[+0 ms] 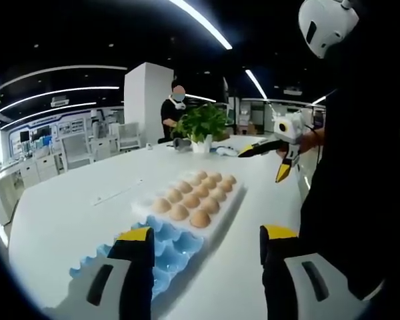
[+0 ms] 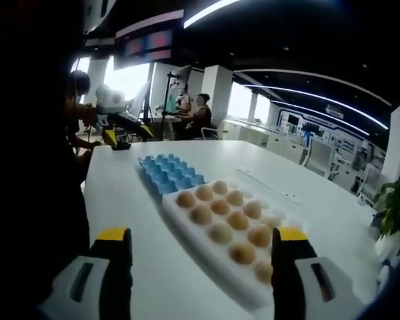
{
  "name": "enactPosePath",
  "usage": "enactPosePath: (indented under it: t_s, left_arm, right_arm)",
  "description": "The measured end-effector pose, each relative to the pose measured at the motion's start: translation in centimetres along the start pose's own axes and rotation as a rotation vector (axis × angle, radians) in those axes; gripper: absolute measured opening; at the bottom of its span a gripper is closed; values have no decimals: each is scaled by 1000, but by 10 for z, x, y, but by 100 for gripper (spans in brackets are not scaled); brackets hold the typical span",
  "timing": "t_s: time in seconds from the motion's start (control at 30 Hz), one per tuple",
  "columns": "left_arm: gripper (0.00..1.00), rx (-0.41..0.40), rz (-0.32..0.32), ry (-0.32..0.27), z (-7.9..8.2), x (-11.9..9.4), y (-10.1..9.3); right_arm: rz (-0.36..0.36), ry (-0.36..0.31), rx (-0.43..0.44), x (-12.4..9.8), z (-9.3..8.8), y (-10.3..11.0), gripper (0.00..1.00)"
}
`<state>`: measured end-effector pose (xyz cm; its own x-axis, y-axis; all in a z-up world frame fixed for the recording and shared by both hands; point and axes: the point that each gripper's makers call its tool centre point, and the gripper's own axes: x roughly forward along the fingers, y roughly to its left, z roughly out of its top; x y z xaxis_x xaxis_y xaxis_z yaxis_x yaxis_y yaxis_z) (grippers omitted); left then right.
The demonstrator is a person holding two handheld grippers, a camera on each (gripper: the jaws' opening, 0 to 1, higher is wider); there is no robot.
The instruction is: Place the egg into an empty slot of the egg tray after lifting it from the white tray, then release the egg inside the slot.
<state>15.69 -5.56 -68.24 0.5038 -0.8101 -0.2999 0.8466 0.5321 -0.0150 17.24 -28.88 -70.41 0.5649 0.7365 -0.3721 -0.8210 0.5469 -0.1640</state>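
A white tray point(image 1: 232, 202) on the white table carries several brown eggs point(image 1: 200, 219). A blue egg tray point(image 1: 177, 243) with empty slots lies against its near end. My left gripper point(image 1: 207, 241) hovers open above the blue tray, with nothing between its jaws. In the right gripper view the white tray point(image 2: 203, 257) with its eggs point(image 2: 221, 232) lies just ahead, and the blue egg tray point(image 2: 170, 172) is beyond it. My right gripper point(image 2: 201, 239) is open and empty, short of the white tray. The right gripper point(image 1: 272, 159) is also in the left gripper view, held high over the table's right edge.
A potted plant point(image 1: 203, 123) stands at the table's far end, where a person point(image 1: 173, 110) stands behind it. A thin white strip point(image 2: 267, 183) lies on the table point(image 1: 67, 213) beside the trays. The operator's dark body point(image 1: 360, 167) is along the table's edge. Seated people point(image 2: 200, 113) are in the background.
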Motion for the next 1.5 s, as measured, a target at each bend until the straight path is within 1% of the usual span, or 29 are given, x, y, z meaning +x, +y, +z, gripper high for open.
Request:
enactPosePath:
  t_s: [0.27, 1.5]
  left_arm:
    - [64, -1, -3, 2, -1, -1, -1]
    - [62, 6, 2, -9, 2, -1, 5]
  right_arm:
    - [-1, 3, 0, 0, -1, 1, 89]
    - [-2, 1, 3, 5, -1, 2, 88]
